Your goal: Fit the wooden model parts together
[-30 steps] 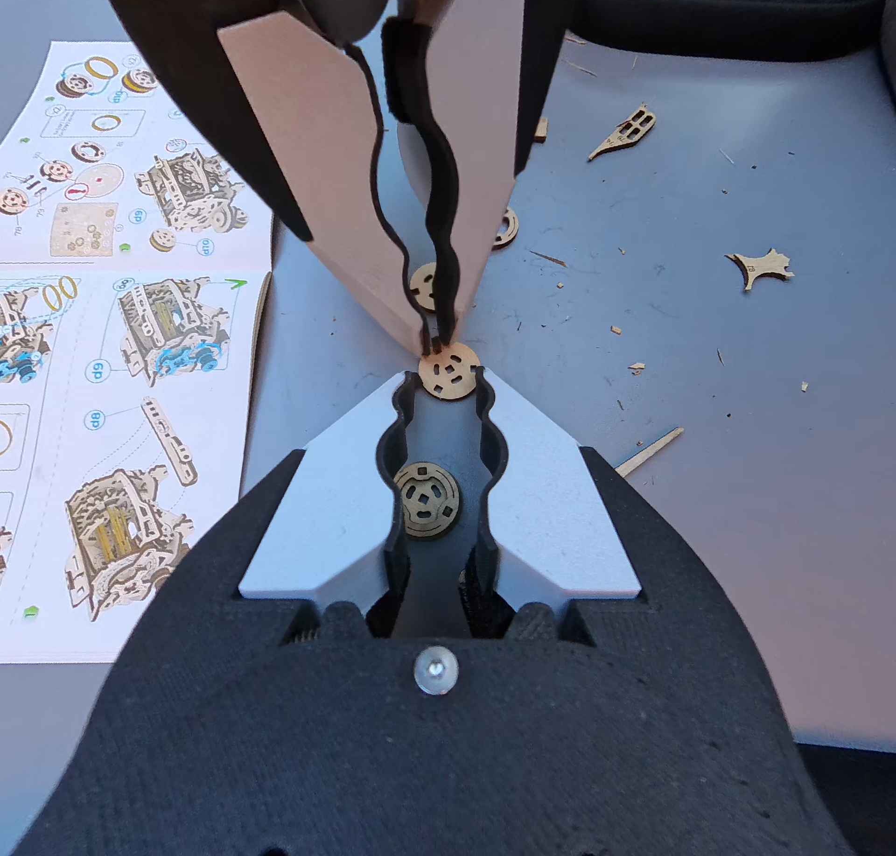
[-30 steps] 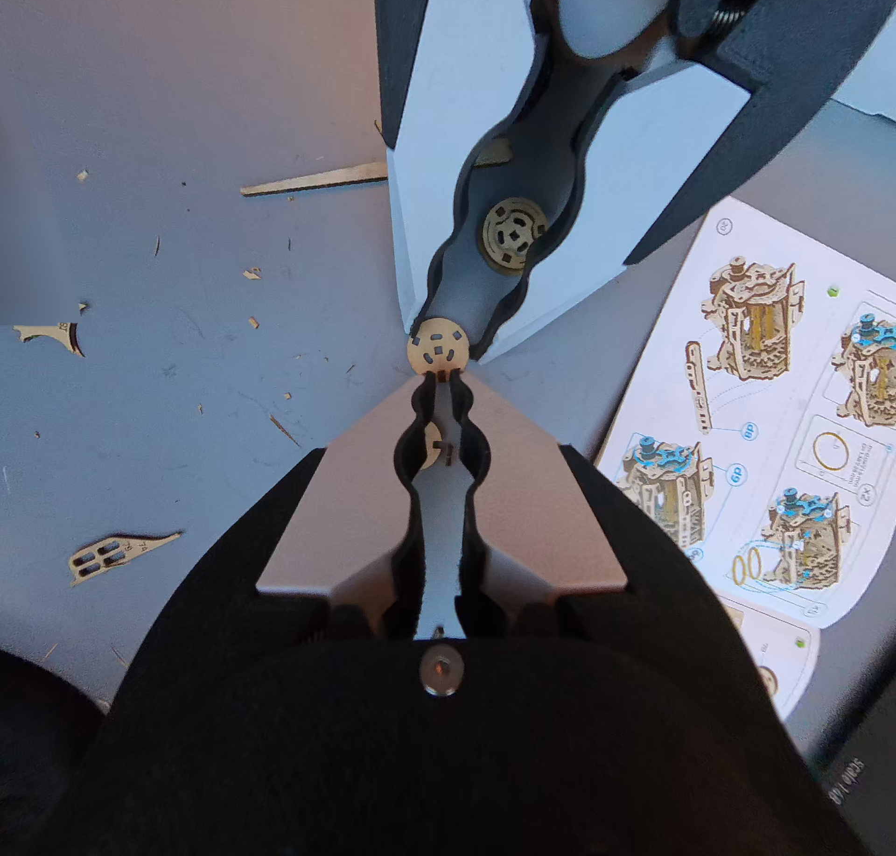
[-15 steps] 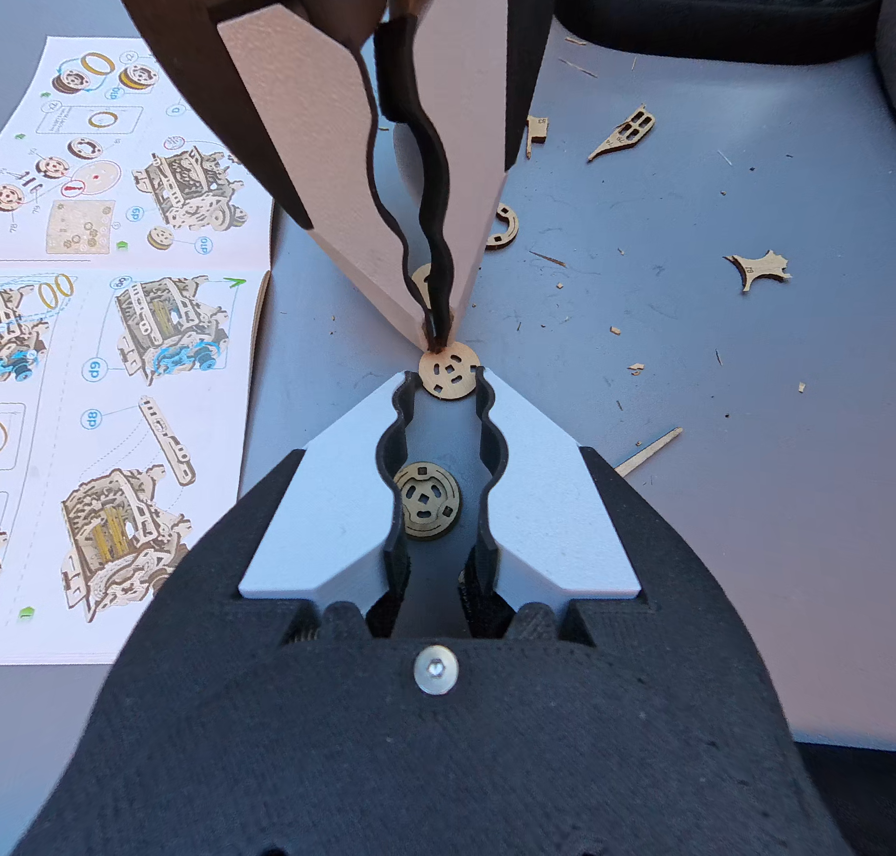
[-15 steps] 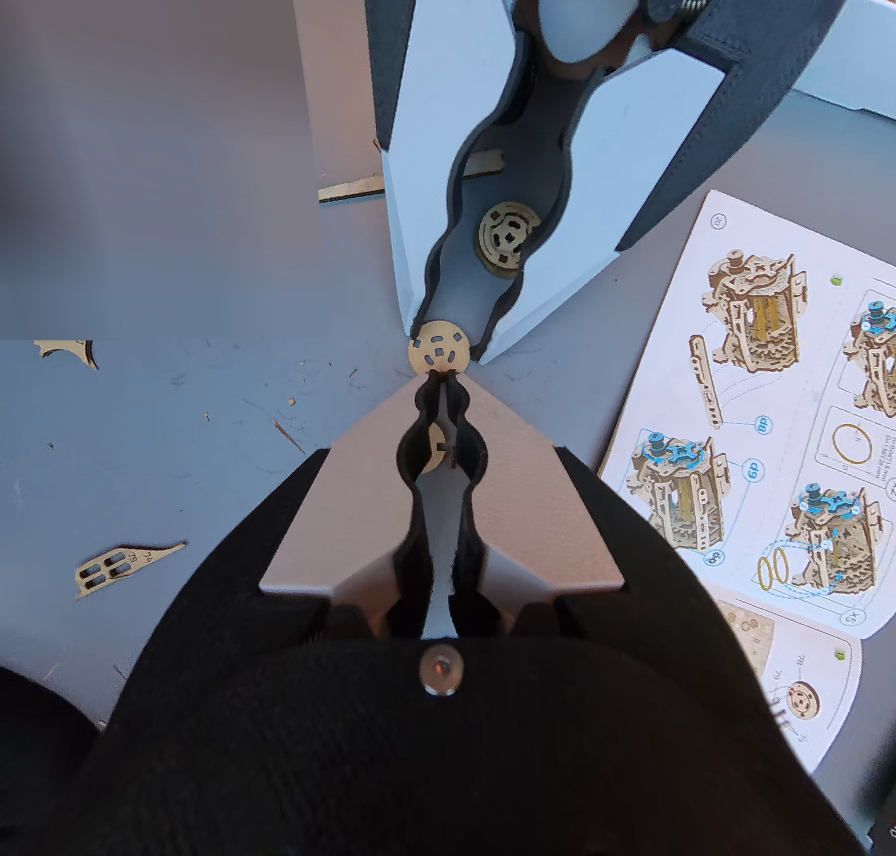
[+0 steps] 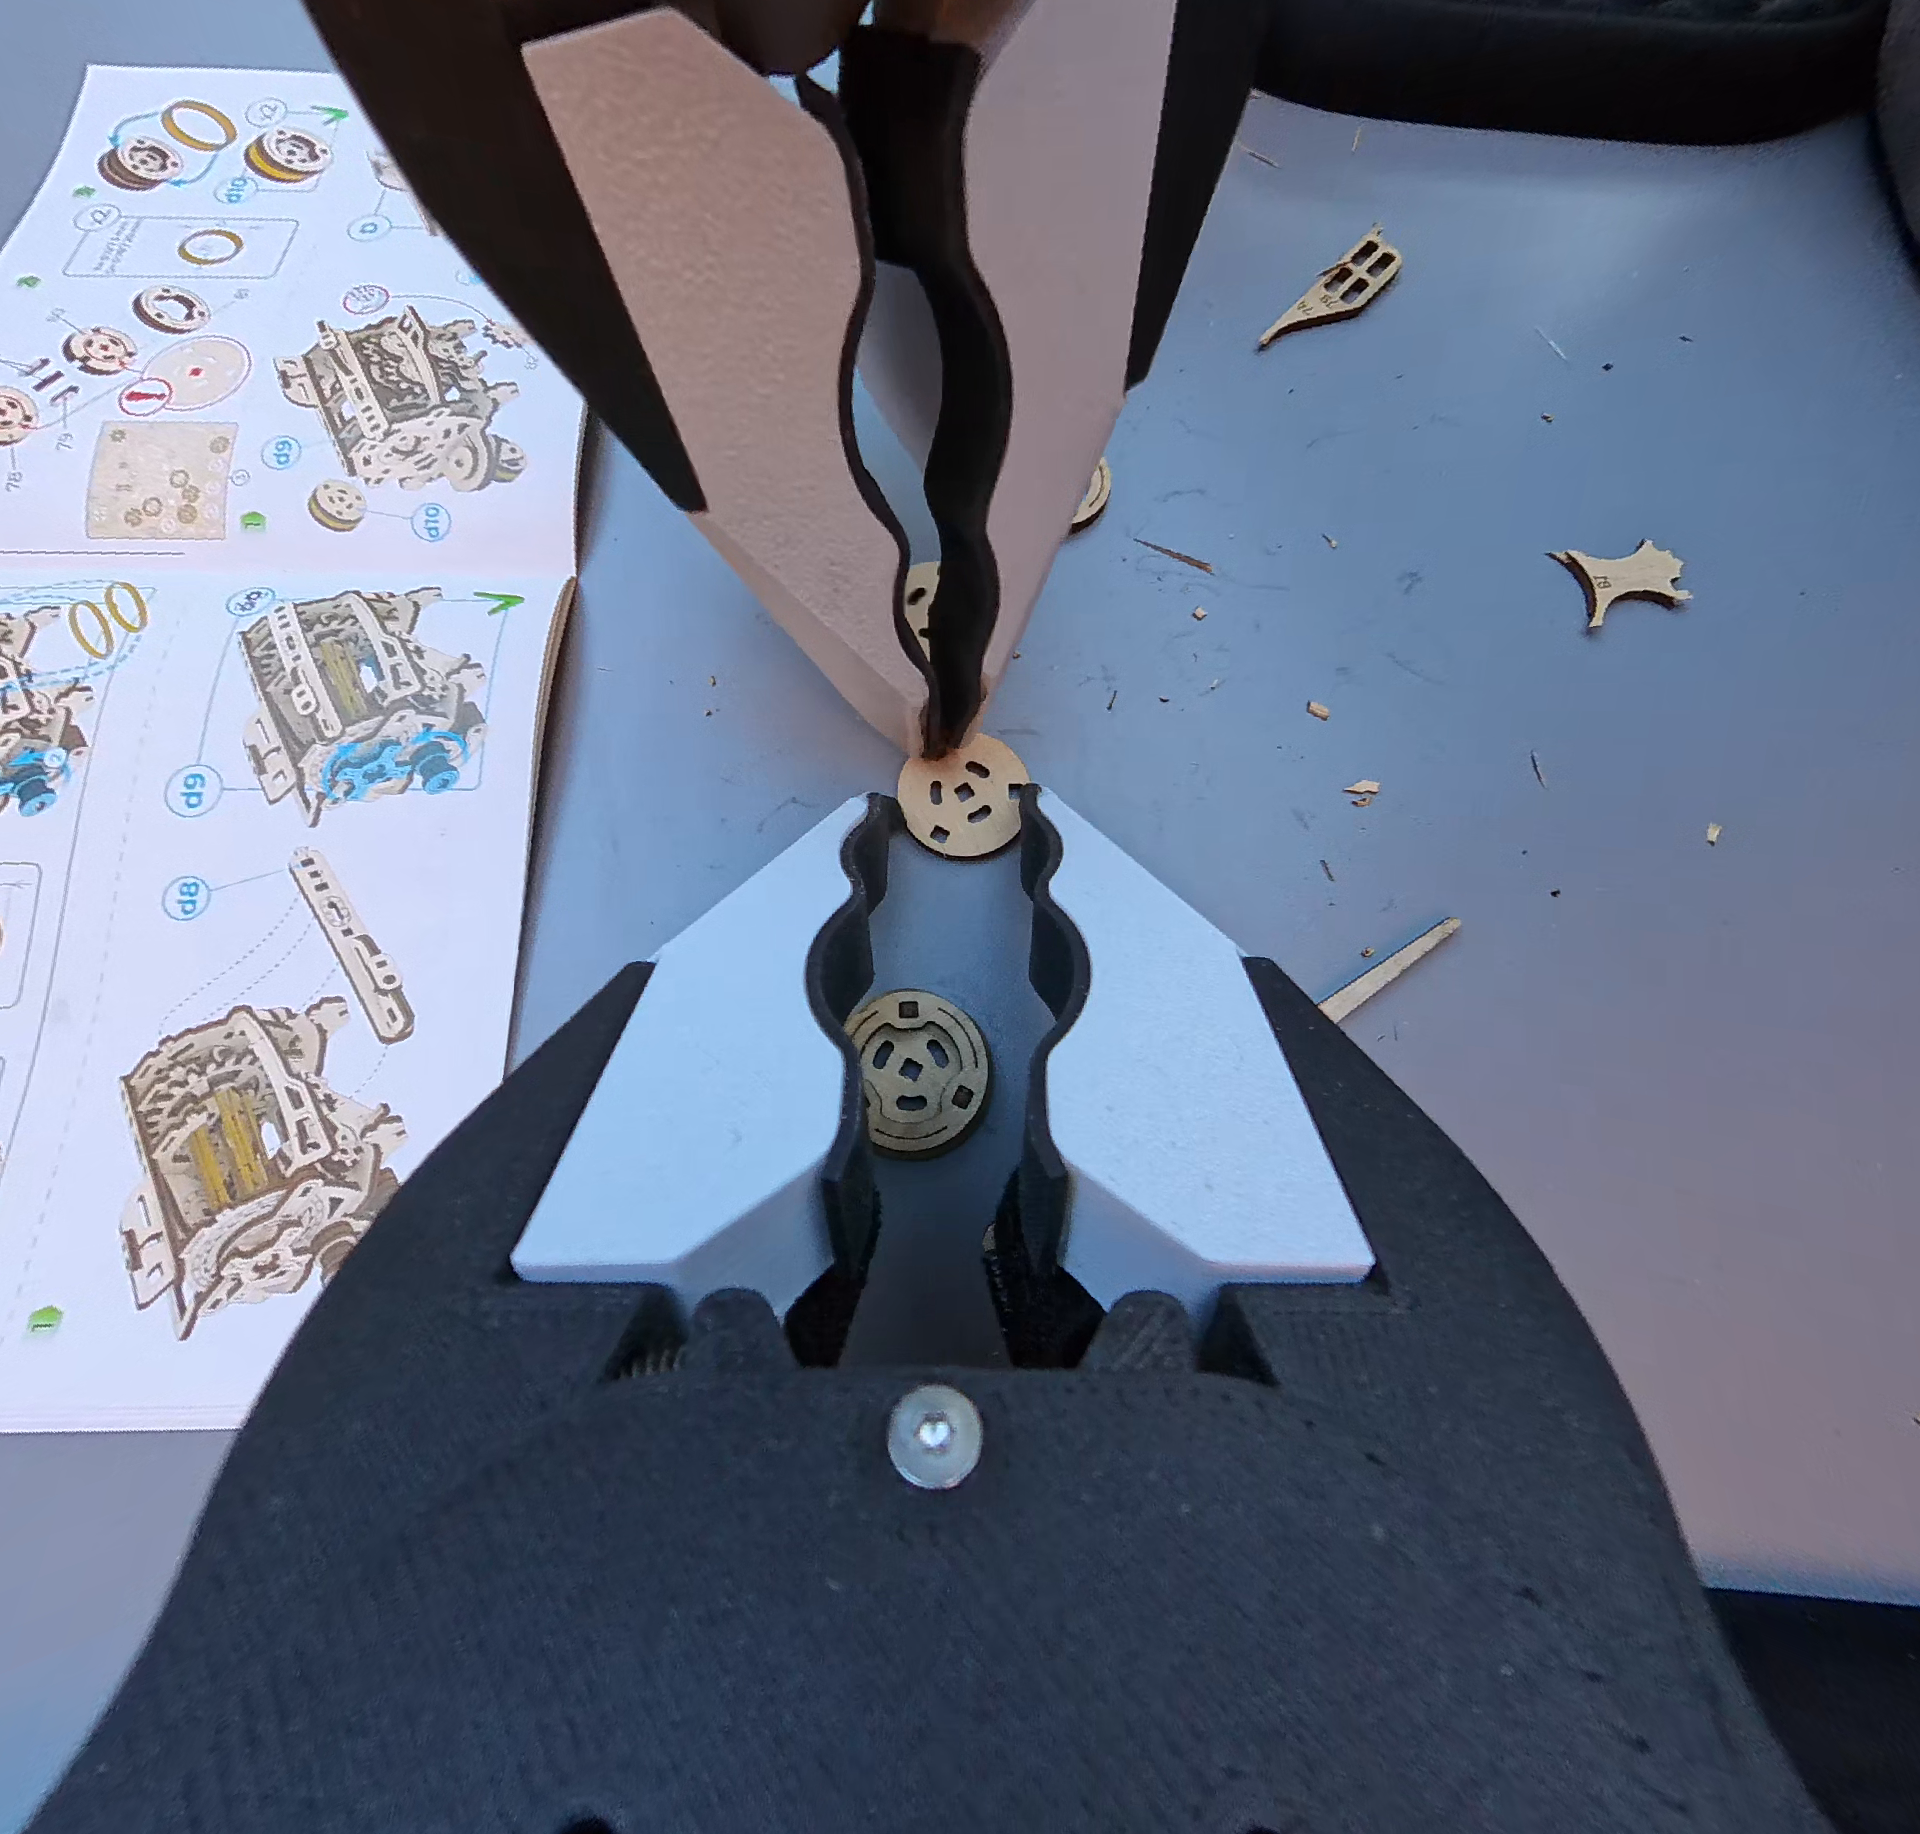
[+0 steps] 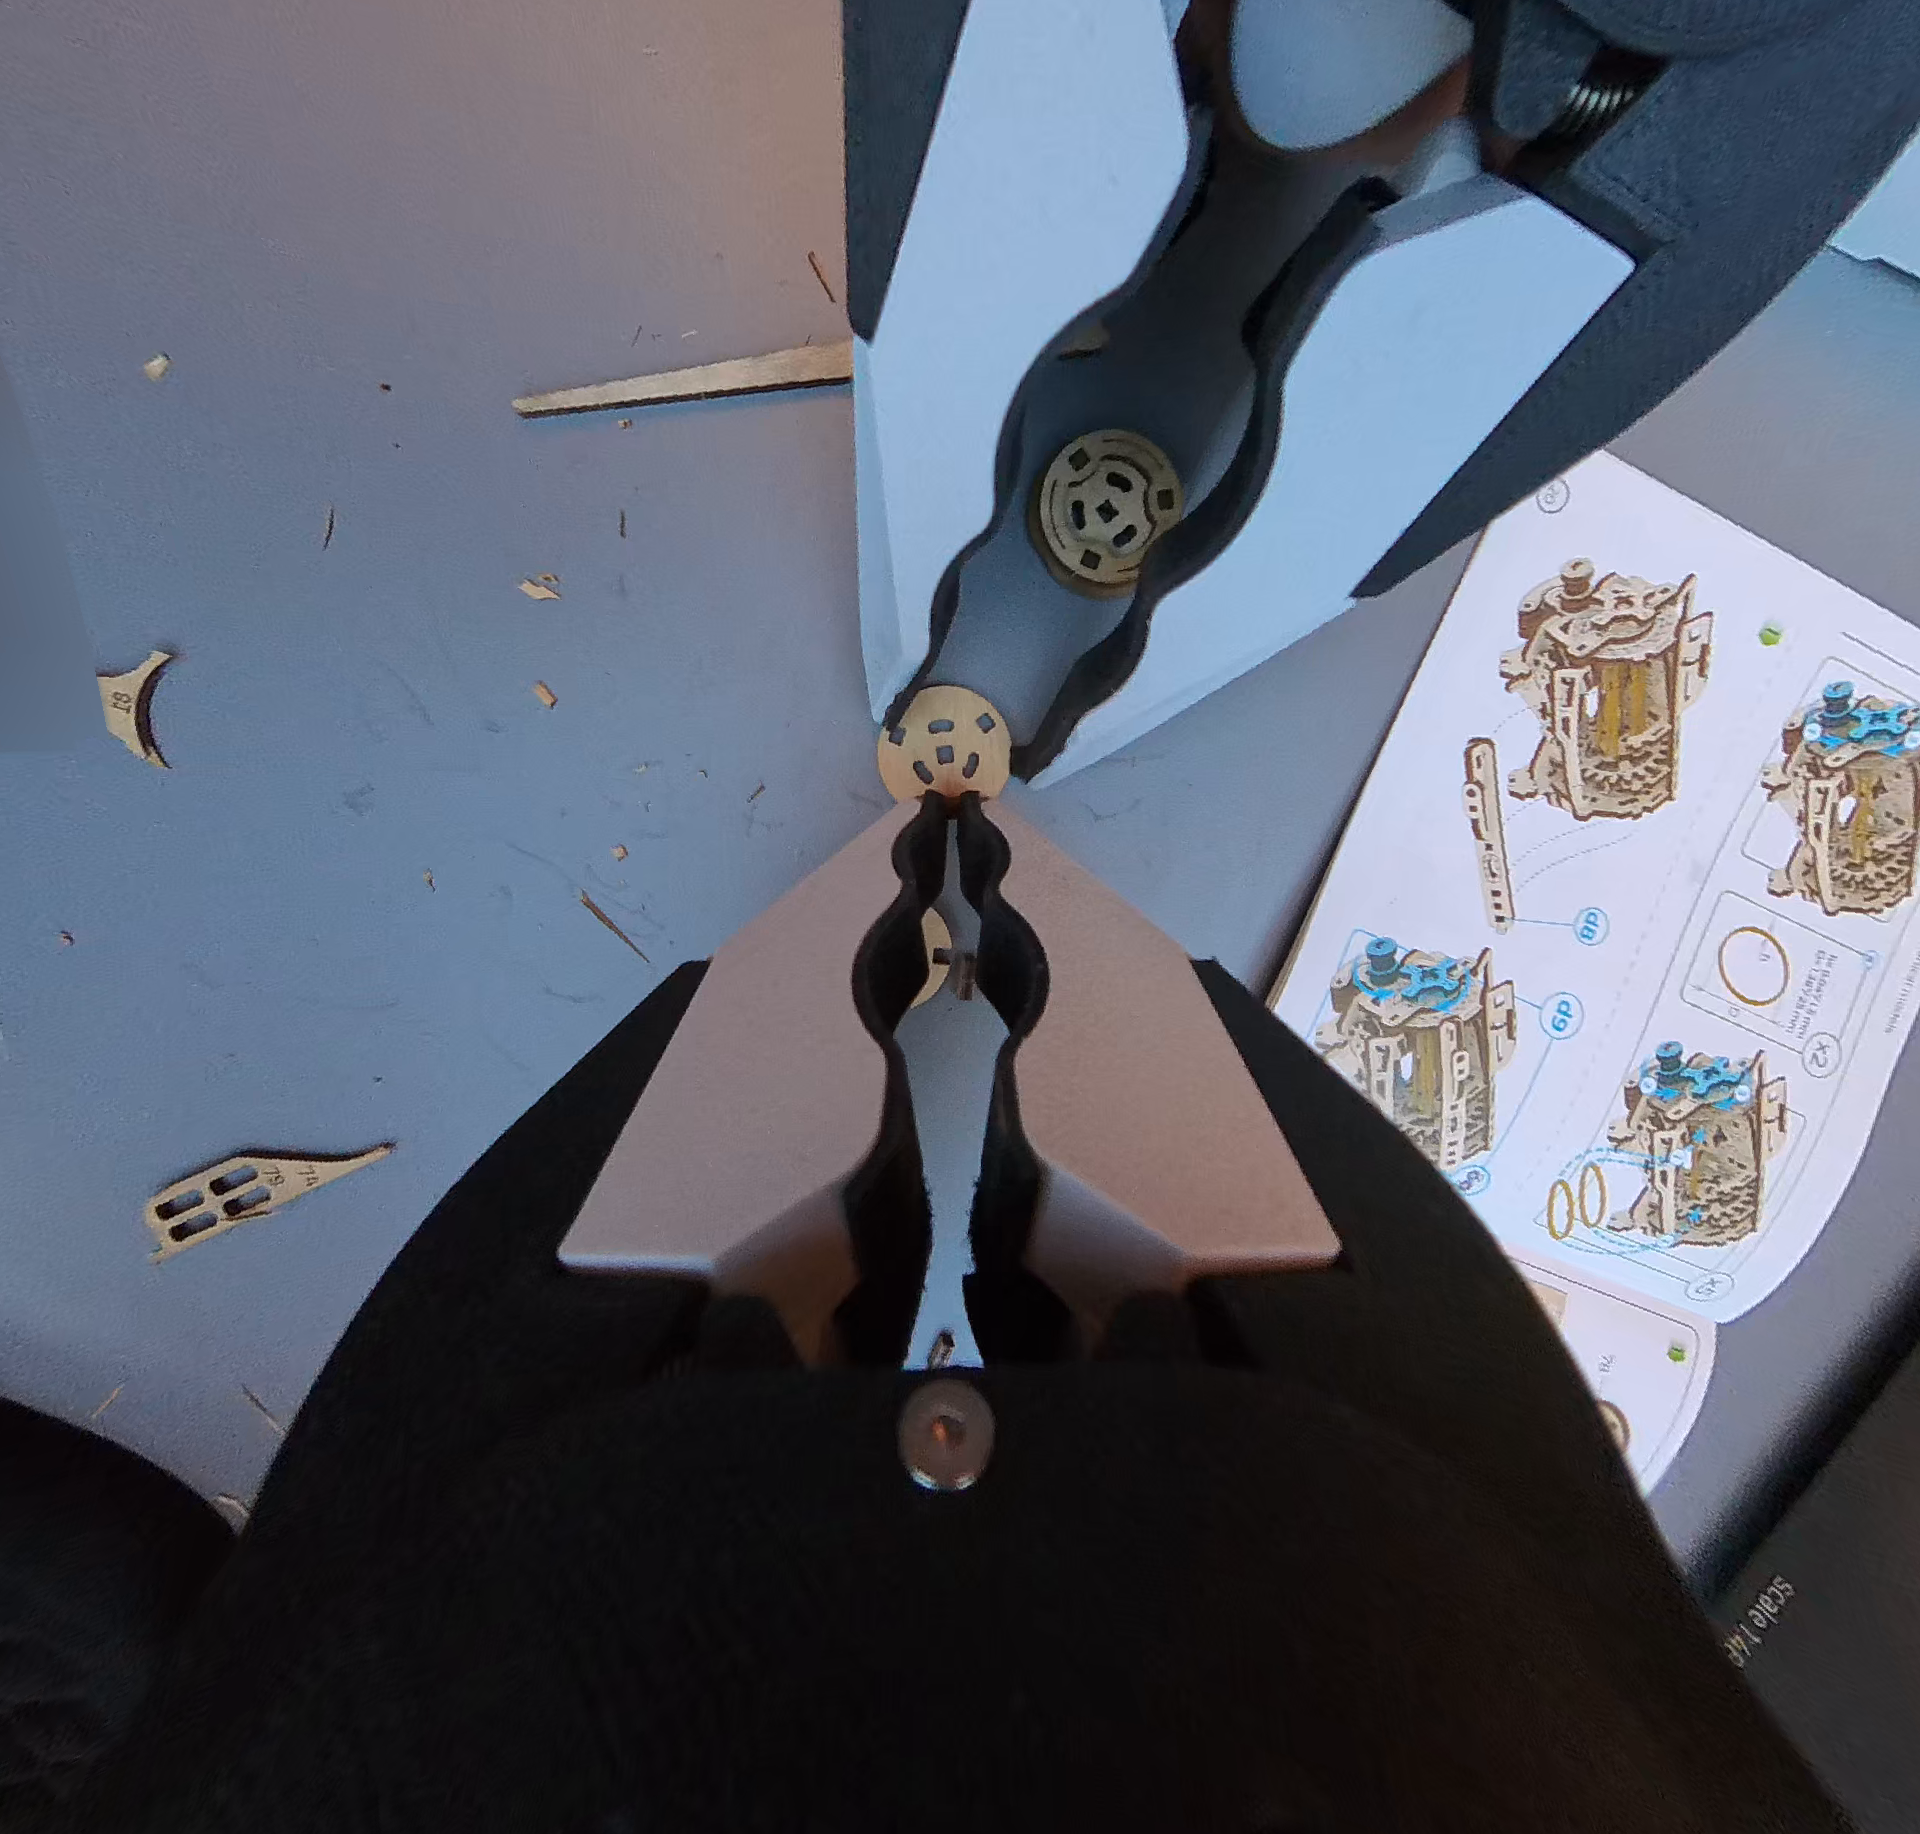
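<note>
Two tongs tip-to-tip, left tongs (image 5: 961,810) gripping slotted wooden disc (image 5: 963,795), right tongs (image 6: 945,805) closed on sth tiny, can't ID.

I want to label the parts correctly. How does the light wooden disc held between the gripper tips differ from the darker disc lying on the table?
The light disc is pale and plain, pierced by a few slots; the darker disc is browner, with engraved rings. The light disc is gripped at its edges by the left gripper, while the right gripper meets its rim; the darker disc lies free on the table. The darker one looks larger. Both are round with a square centre hole.
</note>
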Demonstrator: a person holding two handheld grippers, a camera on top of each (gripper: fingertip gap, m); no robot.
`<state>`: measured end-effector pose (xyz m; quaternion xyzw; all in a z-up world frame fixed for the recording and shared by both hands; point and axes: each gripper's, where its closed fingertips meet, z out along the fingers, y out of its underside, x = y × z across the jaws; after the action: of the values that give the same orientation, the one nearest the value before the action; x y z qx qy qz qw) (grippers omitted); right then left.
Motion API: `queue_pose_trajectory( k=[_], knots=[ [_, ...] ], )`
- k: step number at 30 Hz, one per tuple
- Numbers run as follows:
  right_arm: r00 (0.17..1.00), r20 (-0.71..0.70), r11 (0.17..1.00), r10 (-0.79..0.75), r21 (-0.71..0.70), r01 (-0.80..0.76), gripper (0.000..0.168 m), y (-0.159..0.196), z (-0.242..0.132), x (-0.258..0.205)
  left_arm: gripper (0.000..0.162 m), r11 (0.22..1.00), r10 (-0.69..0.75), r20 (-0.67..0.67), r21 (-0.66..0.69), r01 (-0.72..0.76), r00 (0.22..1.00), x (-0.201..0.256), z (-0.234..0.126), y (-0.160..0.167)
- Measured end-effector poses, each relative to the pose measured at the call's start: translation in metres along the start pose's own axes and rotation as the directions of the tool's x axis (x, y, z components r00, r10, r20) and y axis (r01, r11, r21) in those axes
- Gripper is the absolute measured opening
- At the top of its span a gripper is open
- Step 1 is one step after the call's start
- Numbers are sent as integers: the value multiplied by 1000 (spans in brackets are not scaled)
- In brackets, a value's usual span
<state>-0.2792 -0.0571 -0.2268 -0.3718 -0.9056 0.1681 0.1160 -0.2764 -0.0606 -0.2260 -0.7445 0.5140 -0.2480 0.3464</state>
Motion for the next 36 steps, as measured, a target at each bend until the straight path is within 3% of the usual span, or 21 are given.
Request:
queue_pose_trajectory(
  k=[26, 36],
  knots=[
    [999, 14, 994, -52, -92, 53, 1, 1, 1, -1, 24, 1000, 5, 5, 0, -5, 1000, 0, 0, 0],
    [997, -36, 998, -62, 9, 63, 11, -2, -4, 2, 23, 1000, 3, 5, 0, -3, 1000, 1, 0, 0]
  ],
)
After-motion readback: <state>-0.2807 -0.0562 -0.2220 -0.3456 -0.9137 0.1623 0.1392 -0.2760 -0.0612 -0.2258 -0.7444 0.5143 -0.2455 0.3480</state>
